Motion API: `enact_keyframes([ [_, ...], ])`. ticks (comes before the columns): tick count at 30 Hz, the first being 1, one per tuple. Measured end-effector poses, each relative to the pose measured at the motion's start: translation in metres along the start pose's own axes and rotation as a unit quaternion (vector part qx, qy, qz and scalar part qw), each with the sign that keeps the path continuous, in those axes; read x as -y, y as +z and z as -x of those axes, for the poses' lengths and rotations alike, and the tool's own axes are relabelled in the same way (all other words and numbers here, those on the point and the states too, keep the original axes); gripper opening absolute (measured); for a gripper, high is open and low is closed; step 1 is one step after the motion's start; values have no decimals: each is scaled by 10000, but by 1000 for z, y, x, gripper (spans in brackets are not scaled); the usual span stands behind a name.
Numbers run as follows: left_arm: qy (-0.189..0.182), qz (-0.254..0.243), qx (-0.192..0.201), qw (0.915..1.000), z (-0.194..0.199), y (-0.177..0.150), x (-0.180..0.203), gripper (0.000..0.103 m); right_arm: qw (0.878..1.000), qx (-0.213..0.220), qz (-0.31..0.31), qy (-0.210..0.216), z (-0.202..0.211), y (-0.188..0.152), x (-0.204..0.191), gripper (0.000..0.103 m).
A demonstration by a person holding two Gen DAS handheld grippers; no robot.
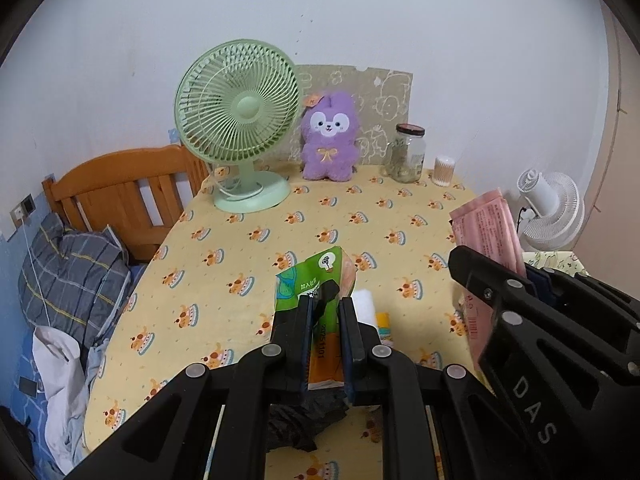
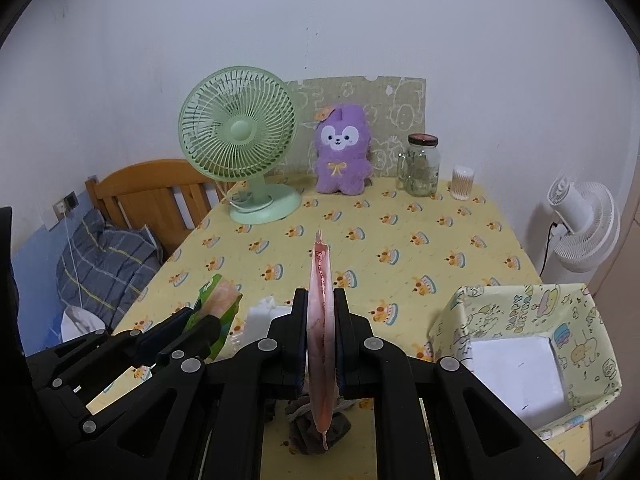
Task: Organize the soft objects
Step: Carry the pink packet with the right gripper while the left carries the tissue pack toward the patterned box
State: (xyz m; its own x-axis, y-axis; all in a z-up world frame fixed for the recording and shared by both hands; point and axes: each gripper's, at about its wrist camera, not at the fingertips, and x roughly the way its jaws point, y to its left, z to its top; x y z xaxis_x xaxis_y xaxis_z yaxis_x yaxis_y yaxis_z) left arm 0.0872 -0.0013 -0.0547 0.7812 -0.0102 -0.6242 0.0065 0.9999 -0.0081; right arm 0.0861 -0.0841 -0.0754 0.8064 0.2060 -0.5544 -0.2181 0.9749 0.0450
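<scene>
From the left wrist view, the left gripper (image 1: 325, 308) is clamped on a green tissue pack (image 1: 316, 280), holding it up off the table (image 1: 240, 248) with its yellow cake-print cloth; a white pack (image 1: 366, 304) lies on the cloth just beyond the fingers, and the right gripper (image 1: 516, 280) shows at the right edge with a pink packet (image 1: 486, 224) pinched in it. At the back stand a green fan (image 1: 238, 120), a purple plush toy (image 1: 329, 136), a glass jar (image 1: 409, 152) and a tub of cotton swabs (image 1: 444, 170) (all against the wall). From the right wrist view, the right gripper (image 2: 321, 304) grips the pink packet (image 2: 321, 280) edge-on, raised above the table (image 2: 400, 232); the left gripper (image 2: 196, 320) holds the green tissue pack (image 2: 222, 300) to the left, and a patterned box (image 2: 572, 312) sits at the right with something white lying in it
</scene>
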Motion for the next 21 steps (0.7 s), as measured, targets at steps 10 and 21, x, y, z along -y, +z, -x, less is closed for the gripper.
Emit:
enact_keyframes([
  [10, -64, -115, 129, 9998, 4, 6, 29, 10, 9999, 69, -53, -124, 11, 3, 21, 14],
  [21, -101, -247, 246, 9993, 5, 10, 57, 10, 9995, 169, -95, -262, 20, 4, 50, 14],
])
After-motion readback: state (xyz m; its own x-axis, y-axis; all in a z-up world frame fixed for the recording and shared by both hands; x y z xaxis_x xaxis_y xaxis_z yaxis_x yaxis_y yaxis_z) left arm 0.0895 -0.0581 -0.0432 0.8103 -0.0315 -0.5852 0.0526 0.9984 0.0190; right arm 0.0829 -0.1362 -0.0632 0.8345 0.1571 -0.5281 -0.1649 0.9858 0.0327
